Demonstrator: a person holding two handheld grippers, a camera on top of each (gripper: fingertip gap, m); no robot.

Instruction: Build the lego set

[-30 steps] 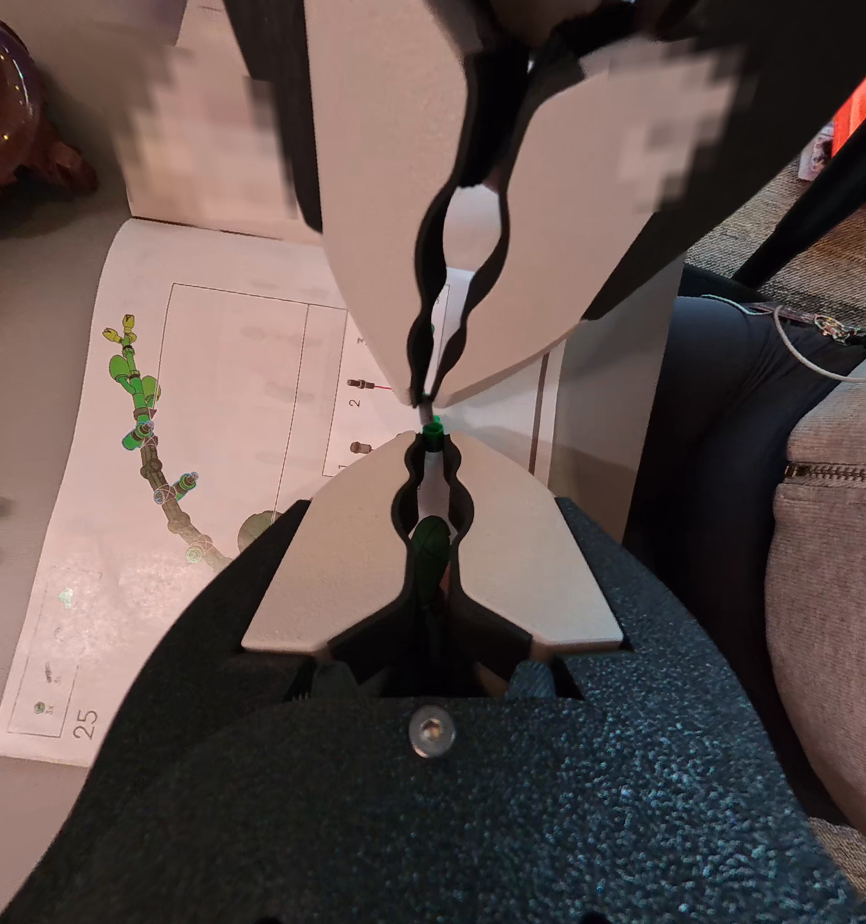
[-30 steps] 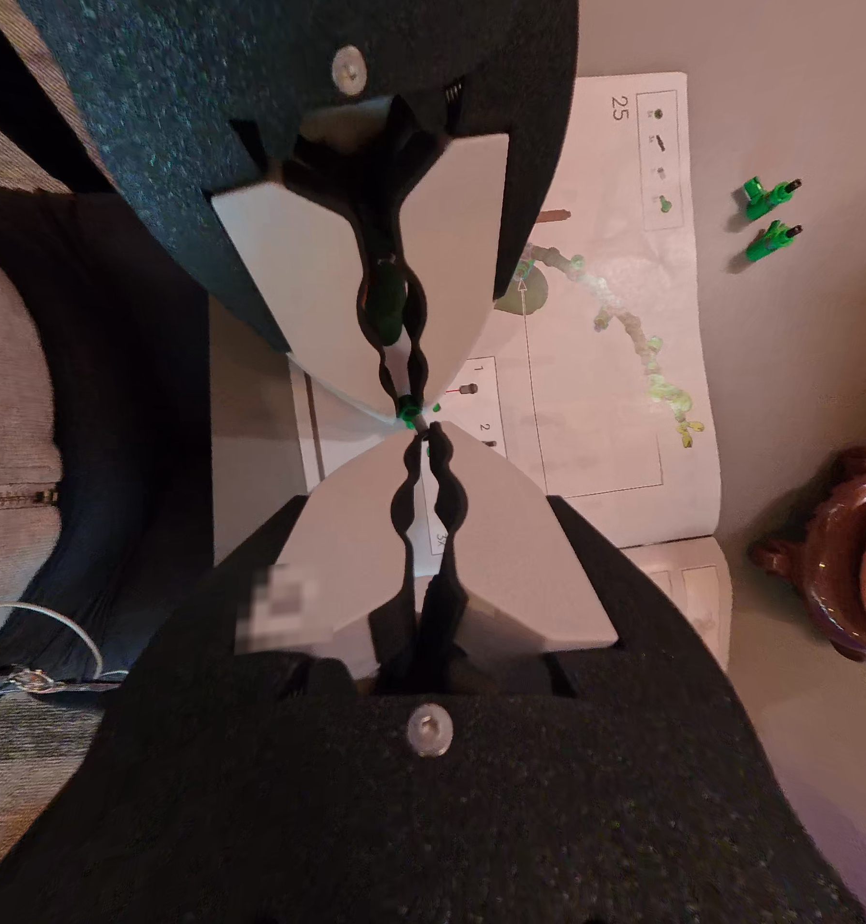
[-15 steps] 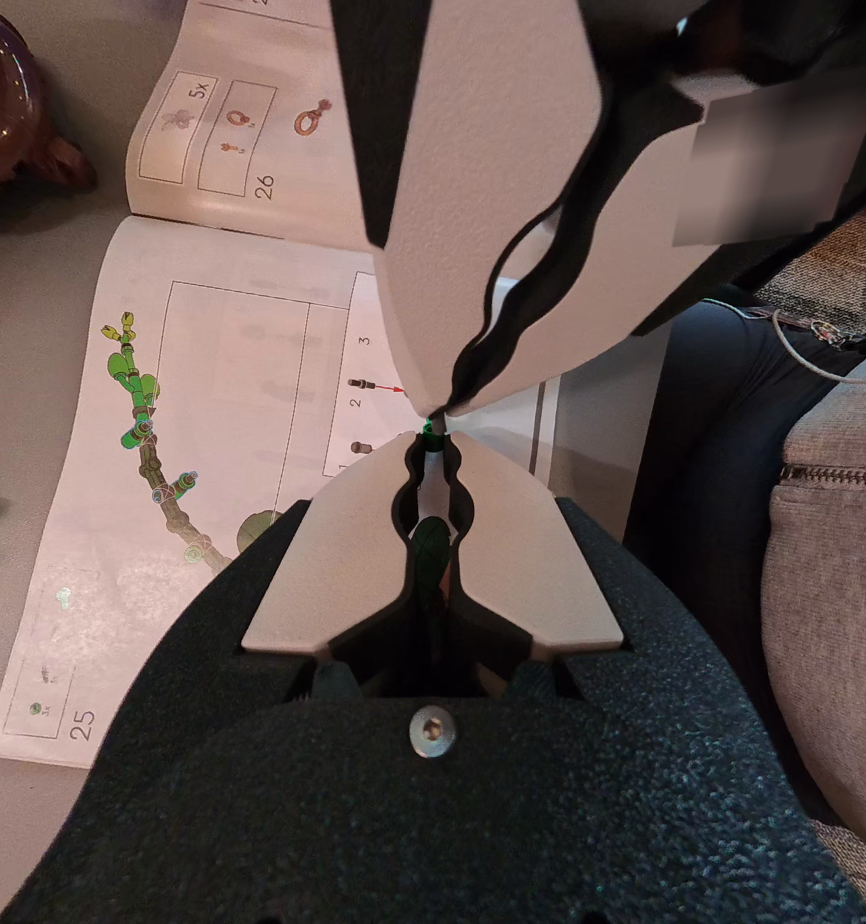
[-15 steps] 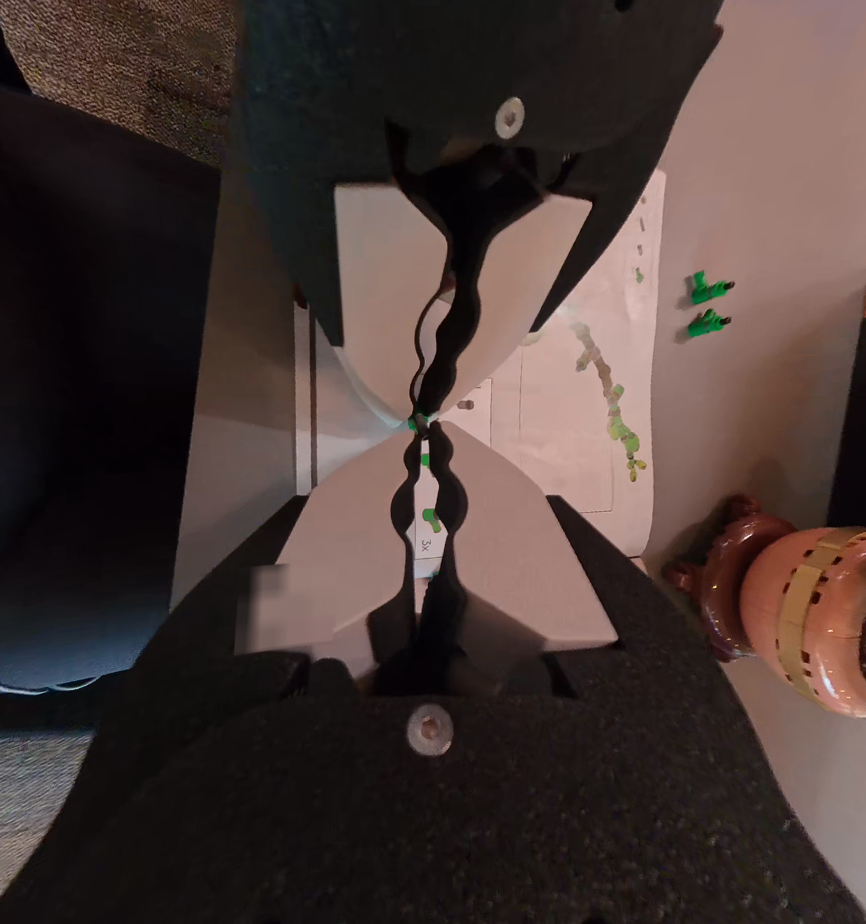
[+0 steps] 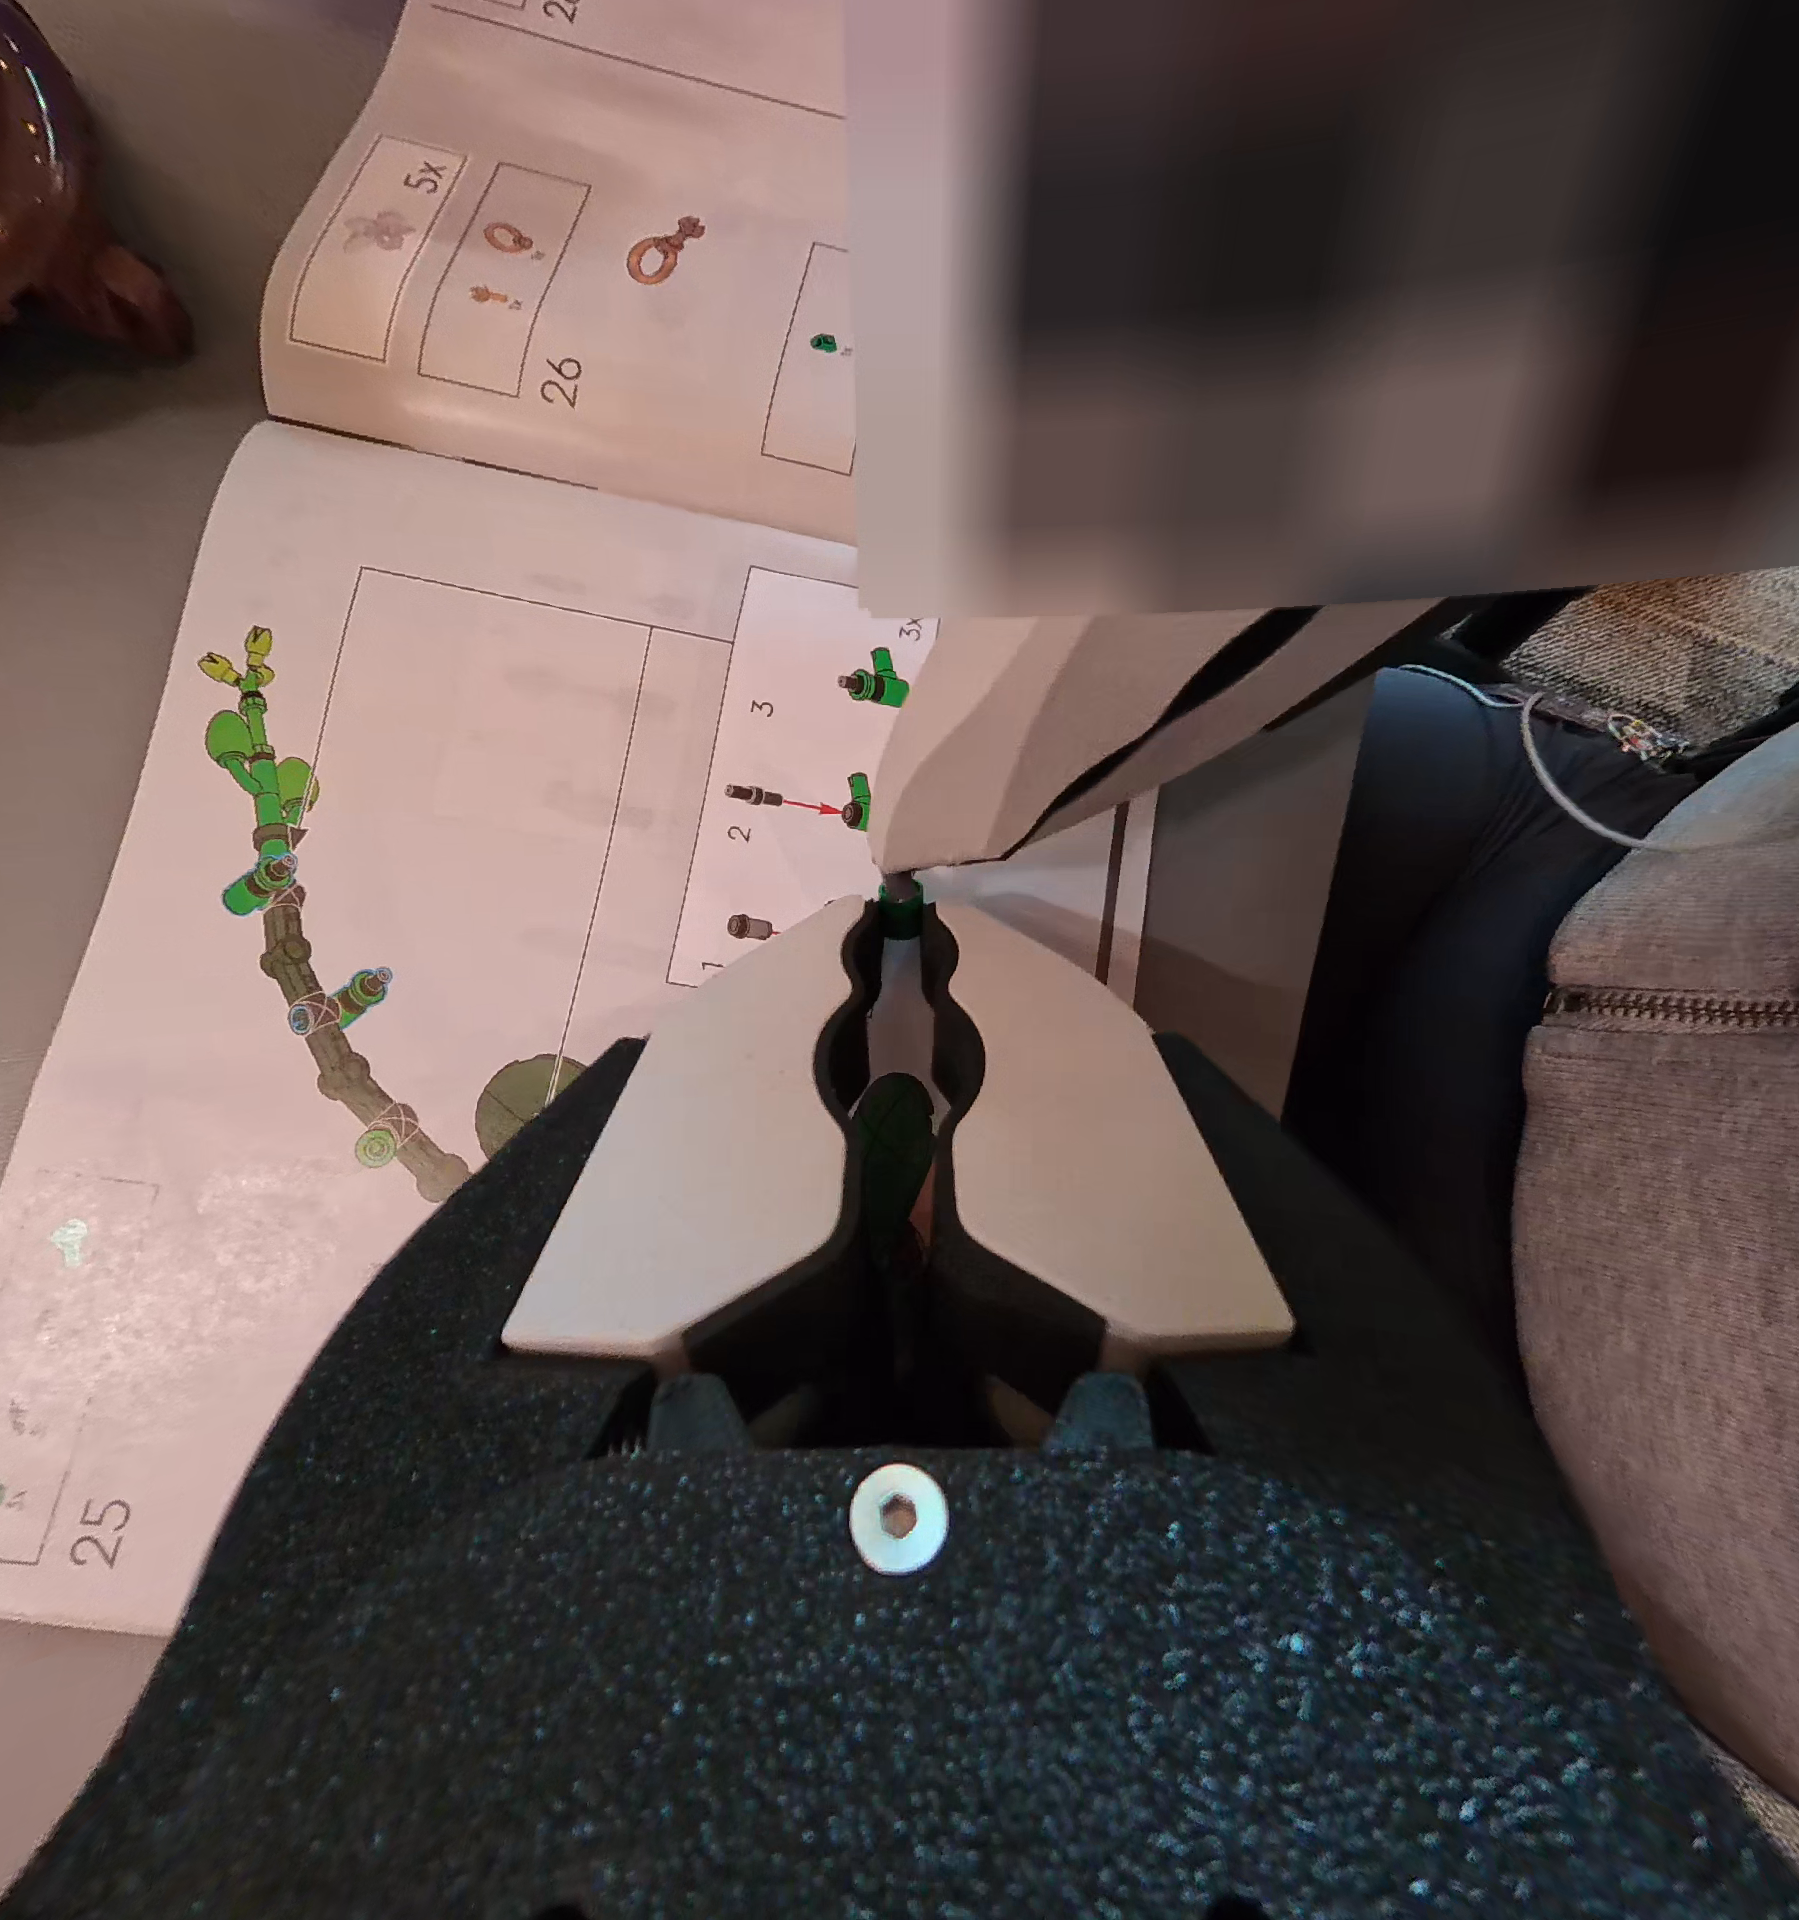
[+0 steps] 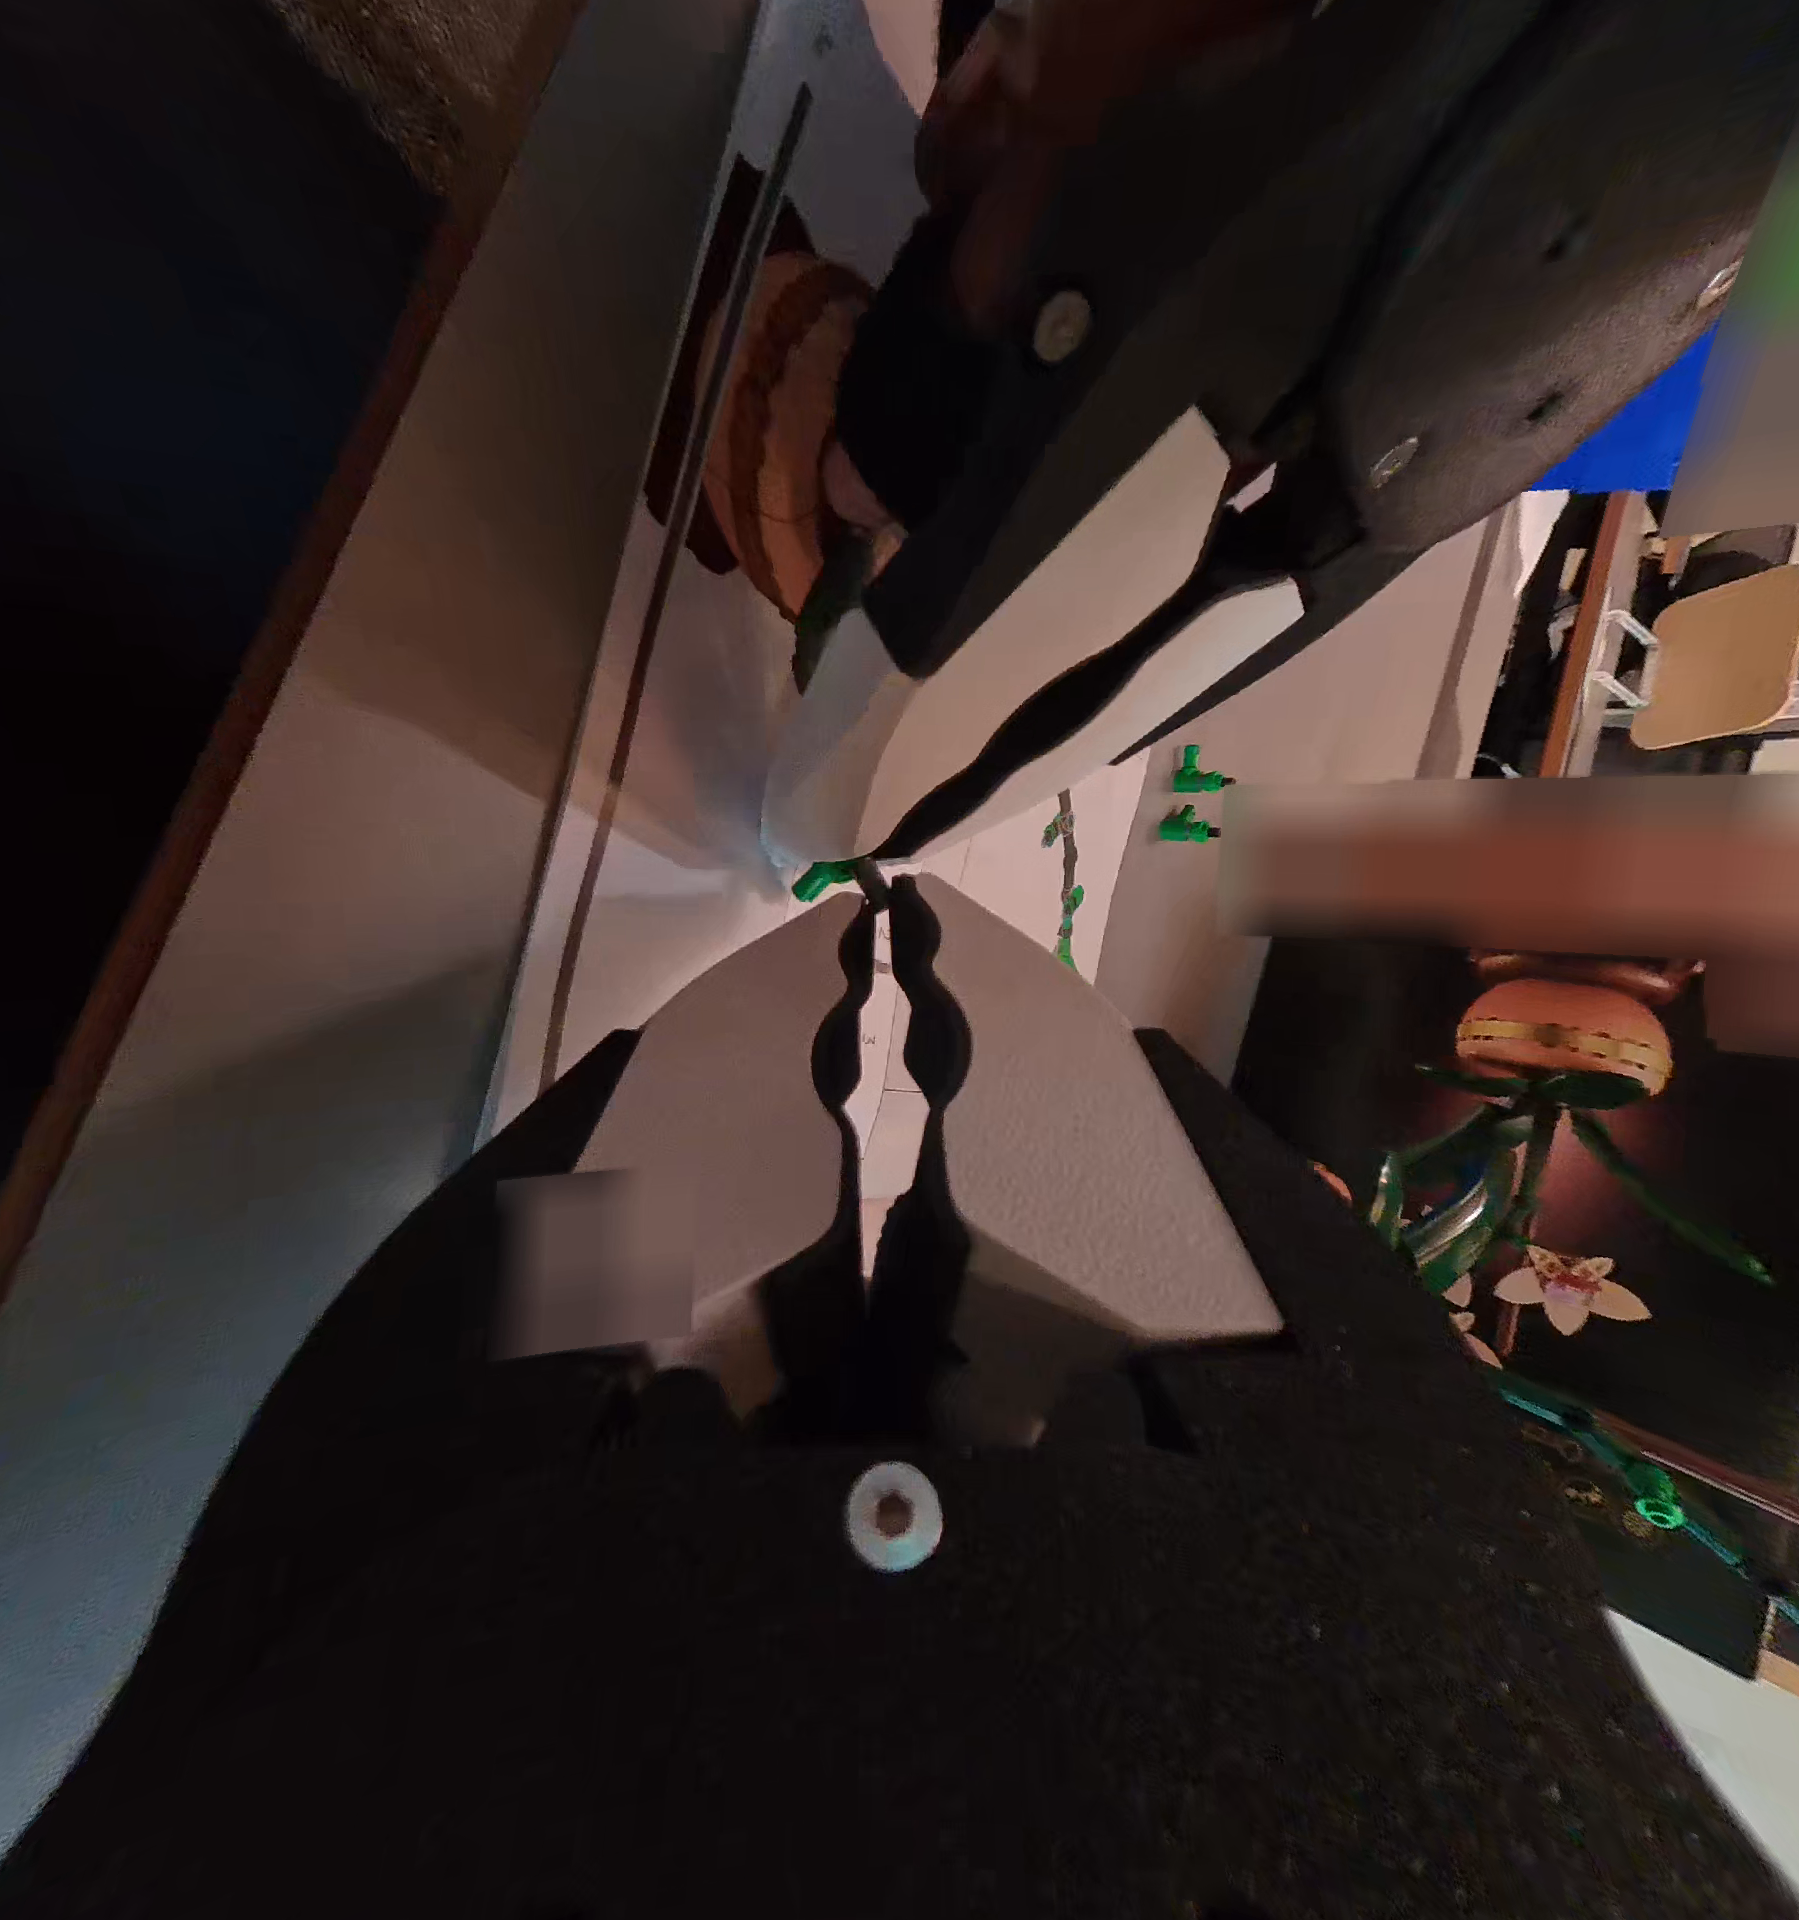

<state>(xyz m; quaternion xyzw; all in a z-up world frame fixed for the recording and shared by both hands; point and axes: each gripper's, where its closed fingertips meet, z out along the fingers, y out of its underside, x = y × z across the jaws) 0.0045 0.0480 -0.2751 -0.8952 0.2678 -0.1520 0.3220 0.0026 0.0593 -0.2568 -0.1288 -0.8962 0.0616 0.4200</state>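
The left gripper (image 5: 900, 914) pinches a small green connector (image 5: 901, 918) at its fingertips, above an open instruction booklet (image 5: 479, 790) on the table (image 5: 33, 520). The right gripper (image 6: 879, 902), tip to tip with it, is pressed together on a dark pin (image 6: 871, 881) standing in that connector. Farther off, two green pieces (image 6: 1191, 800) lie beside the booklet, near a brown pot (image 5: 1, 177).

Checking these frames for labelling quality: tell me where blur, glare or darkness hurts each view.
Left wrist view: sharp and evenly lit, mild glare on the booklet, upper right blurred. Right wrist view: dim, left side near black, motion smear around the left gripper, wide-angle bending of the table edge.
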